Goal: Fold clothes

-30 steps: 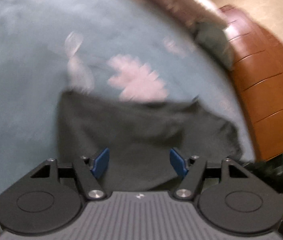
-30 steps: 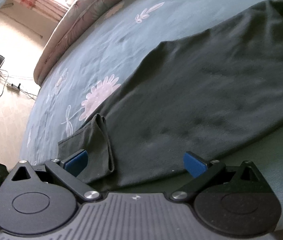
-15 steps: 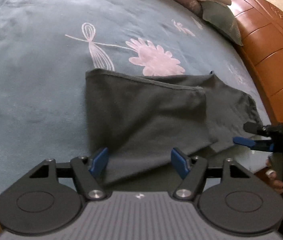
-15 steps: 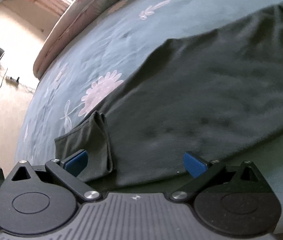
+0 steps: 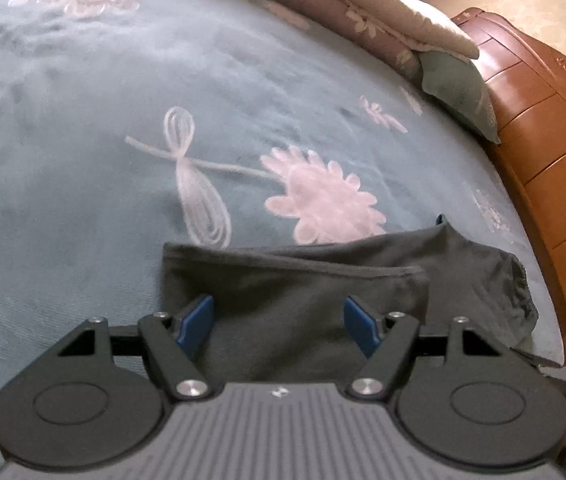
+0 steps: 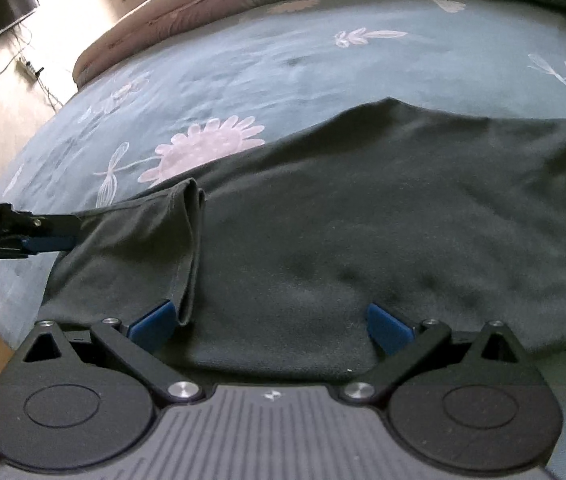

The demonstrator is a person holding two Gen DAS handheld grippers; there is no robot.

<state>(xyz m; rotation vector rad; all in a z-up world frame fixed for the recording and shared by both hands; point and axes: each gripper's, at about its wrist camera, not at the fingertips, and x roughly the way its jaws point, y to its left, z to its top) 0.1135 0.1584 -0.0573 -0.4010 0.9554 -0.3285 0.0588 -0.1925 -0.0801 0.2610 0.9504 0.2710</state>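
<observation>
A dark grey garment (image 6: 363,216) lies spread on the blue flowered bed cover (image 6: 243,72). Its folded sleeve (image 6: 155,236) lies at the left of the right wrist view. My right gripper (image 6: 271,324) is open over the garment's near hem, its left pad beside the sleeve's fold. In the left wrist view the garment (image 5: 303,292) lies with a hemmed edge across the top. My left gripper (image 5: 279,324) is open just above the cloth. It also shows at the left edge of the right wrist view (image 6: 23,236), at the sleeve's end.
A brown flowered quilt (image 5: 343,4) and a green pillow (image 5: 455,88) lie at the head of the bed. A wooden headboard (image 5: 543,152) stands on the right. In the right wrist view a floor with a power strip (image 6: 27,68) lies beyond the bed's left edge.
My left gripper has moved in lower over the sleeve end, so less of the garment shows. The right wrist view has swung, and the left gripper has come into it at the left.
</observation>
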